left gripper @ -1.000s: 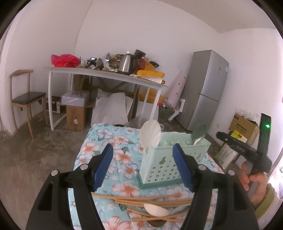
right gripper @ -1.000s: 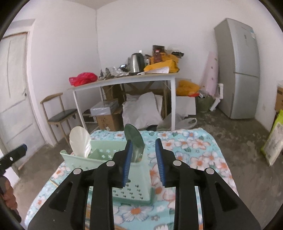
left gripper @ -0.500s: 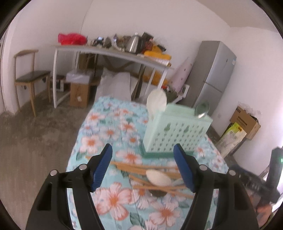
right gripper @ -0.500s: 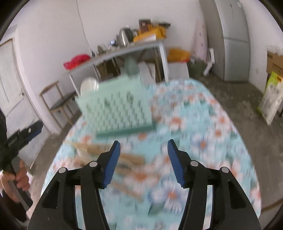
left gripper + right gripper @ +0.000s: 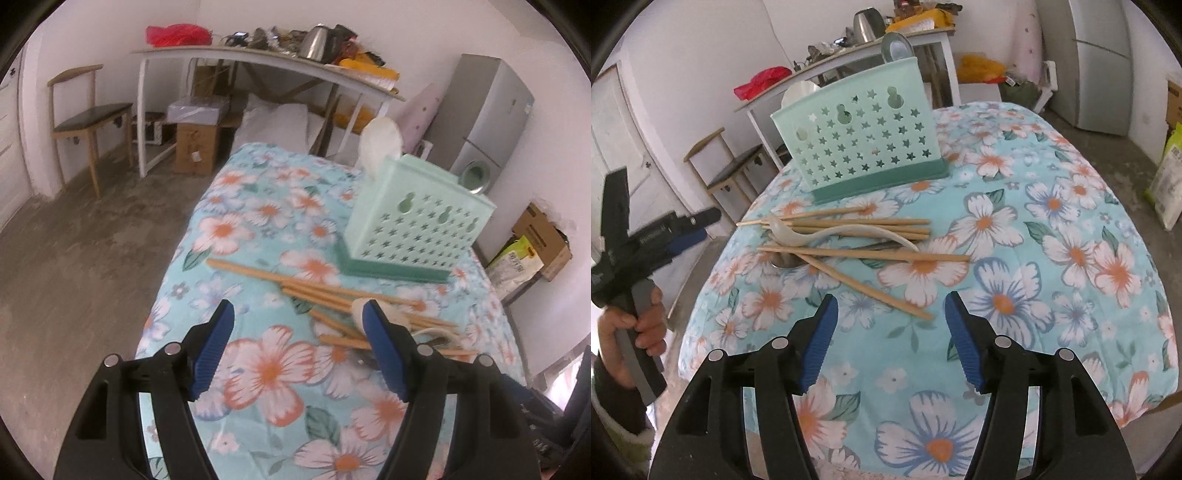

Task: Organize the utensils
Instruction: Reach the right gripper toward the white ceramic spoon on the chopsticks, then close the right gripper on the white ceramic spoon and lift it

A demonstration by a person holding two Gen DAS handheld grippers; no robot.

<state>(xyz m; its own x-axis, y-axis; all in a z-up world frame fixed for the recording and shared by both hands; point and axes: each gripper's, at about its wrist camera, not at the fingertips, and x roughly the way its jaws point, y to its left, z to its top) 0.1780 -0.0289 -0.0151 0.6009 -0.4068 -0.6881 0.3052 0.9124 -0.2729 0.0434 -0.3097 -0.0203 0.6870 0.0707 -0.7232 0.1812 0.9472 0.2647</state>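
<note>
1. Utensils lie loose on the worktop (image 5: 1052, 258), which wears a blue floral cloth: a heap of wooden chopsticks (image 5: 871, 254) and a white ceramic spoon (image 5: 827, 233) resting across them, its bowl toward the left in the right wrist view.
2. A metal spoon (image 5: 785, 261) shows partly beneath the chopsticks; most of it is hidden.
3. Beyond the heap, apart from it, stands a mint-green utensil holder (image 5: 864, 147) with star-shaped holes and a darker green base.
4. Two things stand upright in the holder: a white spoon (image 5: 380, 142) at one end and a green spoon (image 5: 897, 46) at the other, only their bowls rising above the rim.
5. The right gripper (image 5: 890, 332) is spread wide with nothing between its blue pads, above the cloth just short of the nearest chopstick tip.
6. The left gripper (image 5: 298, 339) is likewise spread wide and empty; in its own view the right-hand pad overlaps the near end of the heap, though whether it touches I cannot tell.
7. From the right wrist view, the left gripper appears at the left edge, held in a hand (image 5: 626, 328) off the side of the worktop.
8. Behind are a cluttered white table (image 5: 258, 62) with a kettle (image 5: 317, 37), a wooden chair (image 5: 88, 114), and a grey refrigerator (image 5: 484, 114).
</note>
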